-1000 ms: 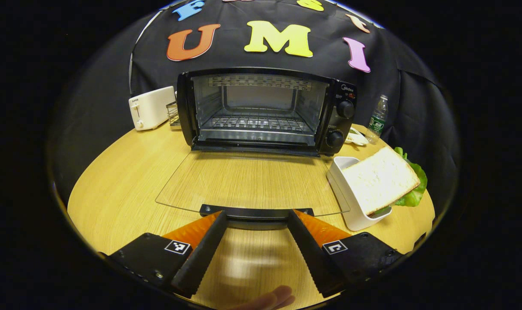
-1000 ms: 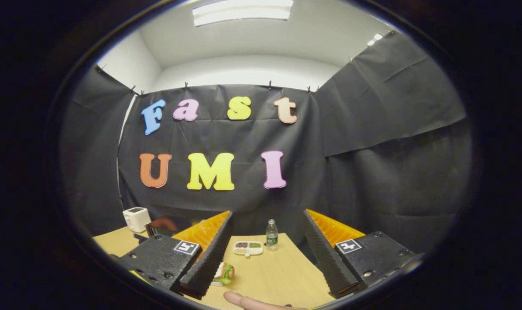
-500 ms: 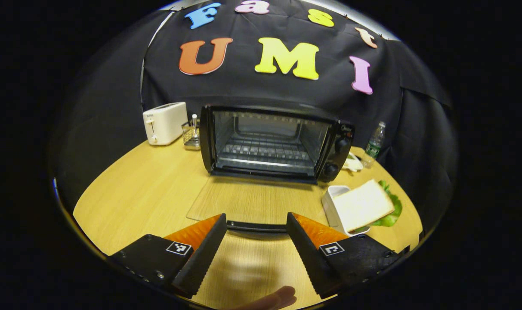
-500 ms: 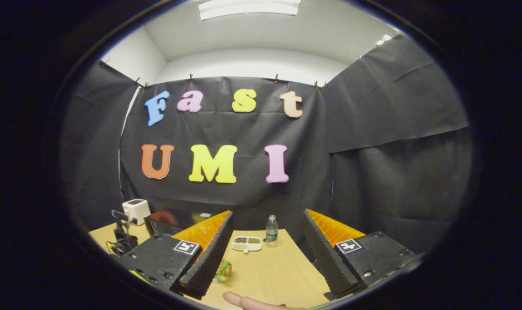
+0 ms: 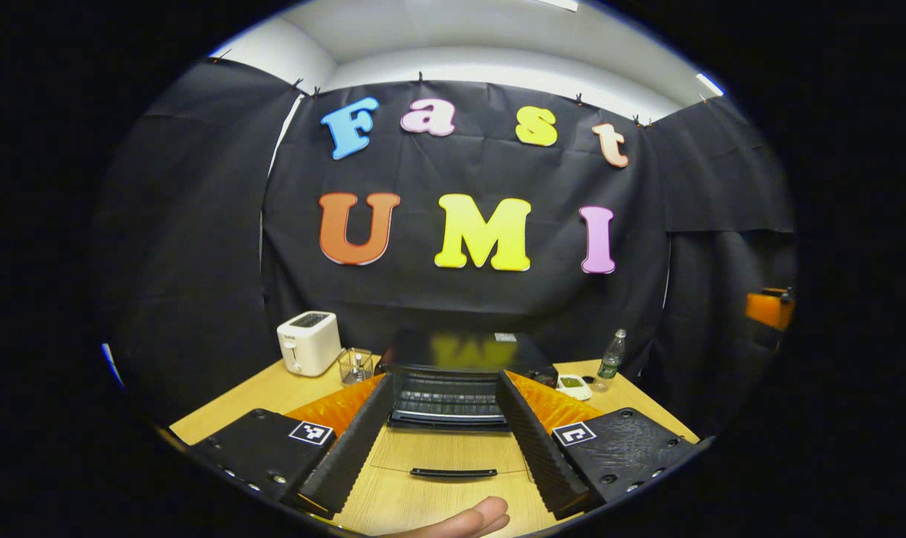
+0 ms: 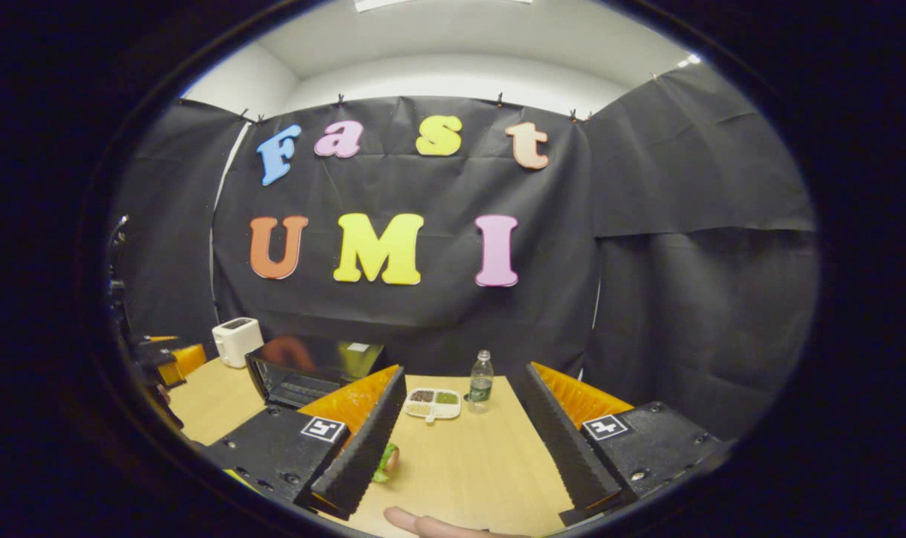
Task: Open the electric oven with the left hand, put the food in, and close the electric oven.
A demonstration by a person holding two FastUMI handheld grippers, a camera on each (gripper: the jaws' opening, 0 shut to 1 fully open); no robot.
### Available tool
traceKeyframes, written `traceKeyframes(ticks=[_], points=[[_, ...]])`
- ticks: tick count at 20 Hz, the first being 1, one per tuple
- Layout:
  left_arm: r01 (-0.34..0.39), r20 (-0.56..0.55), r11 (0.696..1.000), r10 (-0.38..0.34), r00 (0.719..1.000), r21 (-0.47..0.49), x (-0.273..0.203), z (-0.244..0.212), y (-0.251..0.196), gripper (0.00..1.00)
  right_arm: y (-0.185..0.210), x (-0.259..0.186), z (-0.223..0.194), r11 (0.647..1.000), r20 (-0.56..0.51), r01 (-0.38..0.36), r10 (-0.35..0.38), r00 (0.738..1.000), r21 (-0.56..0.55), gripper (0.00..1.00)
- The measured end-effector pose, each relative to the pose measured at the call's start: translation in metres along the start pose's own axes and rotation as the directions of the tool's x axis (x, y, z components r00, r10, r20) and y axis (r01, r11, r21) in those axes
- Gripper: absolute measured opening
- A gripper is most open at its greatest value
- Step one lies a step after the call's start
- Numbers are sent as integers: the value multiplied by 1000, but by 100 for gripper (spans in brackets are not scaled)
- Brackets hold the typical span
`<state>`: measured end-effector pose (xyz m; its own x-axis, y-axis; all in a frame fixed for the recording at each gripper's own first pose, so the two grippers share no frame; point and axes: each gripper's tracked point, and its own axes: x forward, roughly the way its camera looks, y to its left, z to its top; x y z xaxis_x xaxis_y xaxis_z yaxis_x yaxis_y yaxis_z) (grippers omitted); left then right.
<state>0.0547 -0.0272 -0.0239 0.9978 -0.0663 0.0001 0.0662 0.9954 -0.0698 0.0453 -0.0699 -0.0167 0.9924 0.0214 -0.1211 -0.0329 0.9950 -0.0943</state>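
The electric oven [image 5: 453, 373] sits at the back middle of the wooden table [image 5: 273, 392], door [image 5: 453, 452] dropped flat toward the camera, handle [image 5: 453, 472] lying between the left gripper [image 5: 440, 441]'s 2 fingers but not touched. That gripper is spread wide with nothing in it.

In the right gripper view the oven [image 6: 303, 377] is off to the left, and a bit of the food [image 6: 385, 462], green lettuce showing, peeks out beside a finger of the right gripper [image 6: 464, 441], which is also gaping and empty.

Around it: a white toaster [image 5: 308, 342] and small wire rack [image 5: 355, 365] left of the oven, a water bottle [image 5: 611, 356] and a snack dish [image 6: 432, 403] to the right.
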Motion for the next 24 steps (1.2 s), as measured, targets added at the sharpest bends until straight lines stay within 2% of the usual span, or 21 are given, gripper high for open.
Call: traceKeyframes(ticks=[2, 4, 5, 6, 7, 8, 9, 10, 14, 17, 21, 24], points=[[-13, 89, 1000, 10, 996, 27, -16, 26, -5, 92, 6, 24, -17, 999, -75, -35, 36, 997, 15, 100], [-13, 145, 999, 9, 989, 31, -31, 36, -9, 92, 18, 47, -39, 995, -162, -89, 95, 982, 43, 100], [-2, 143, 1000, -2, 990, 28, -39, 32, -14, 92, 28, 58, -50, 990, -204, -129, 138, 969, 60, 91], [11, 140, 999, -15, 990, 30, -43, 28, -18, 92, 34, 69, -62, 984, -244, -160, 176, 954, 83, 100], [13, 142, 999, -18, 990, 38, -48, 28, -19, 92, 39, 80, -74, 978, -283, -182, 205, 937, 106, 100], [2, 150, 999, -10, 989, 49, -53, 31, -17, 92, 42, 89, -86, 971, -321, -200, 232, 918, 131, 91], [-13, 160, 998, 4, 987, 60, -54, 33, -15, 92, 45, 99, -98, 965, -356, -209, 254, 899, 161, 91], [-25, 165, 997, 13, 986, 67, -54, 34, -13, 92, 50, 107, -110, 956, -392, -219, 282, 876, 197, 100], [-44, 156, 998, 35, 987, 54, -54, 30, -12, 92, 66, 135, -157, 906, -497, -256, 401, 770, 336, 99], [-93, 169, 994, 83, 982, 50, -51, 34, -2, 92, 73, 156, -185, 873, -533, -239, 454, 714, 424, 97], [-114, 179, 989, 96, 979, 94, -49, 35, -6, 92, 82, 167, -219, 823, -571, -219, 530, 627, 524, 93], [-112, 171, 989, 94, 981, 100, -46, 31, -12, 92, 105, 158, -242, 757, -592, -218, 628, 505, 616, 90]])
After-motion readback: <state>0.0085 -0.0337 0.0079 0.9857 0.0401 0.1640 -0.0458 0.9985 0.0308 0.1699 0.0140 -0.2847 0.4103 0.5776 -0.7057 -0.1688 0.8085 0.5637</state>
